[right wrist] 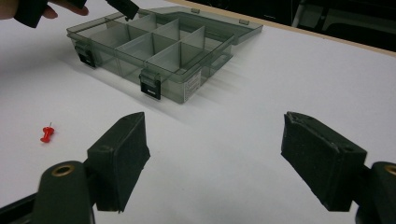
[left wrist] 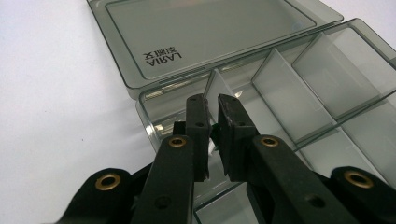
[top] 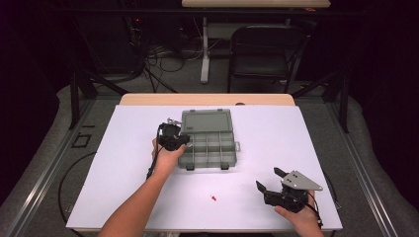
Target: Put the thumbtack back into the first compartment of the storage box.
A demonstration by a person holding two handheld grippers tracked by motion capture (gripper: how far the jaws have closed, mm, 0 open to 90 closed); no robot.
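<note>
White table; open compartment box; left claw over corner compartment.

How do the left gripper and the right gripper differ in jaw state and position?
The left gripper has its jaws shut, while the right gripper has its jaws wide open. The left gripper is poised over the left end of the open organiser box, whereas the right gripper is well apart from the box, near the table's front edge. Both are black, two-jawed and held in a hand.
</note>
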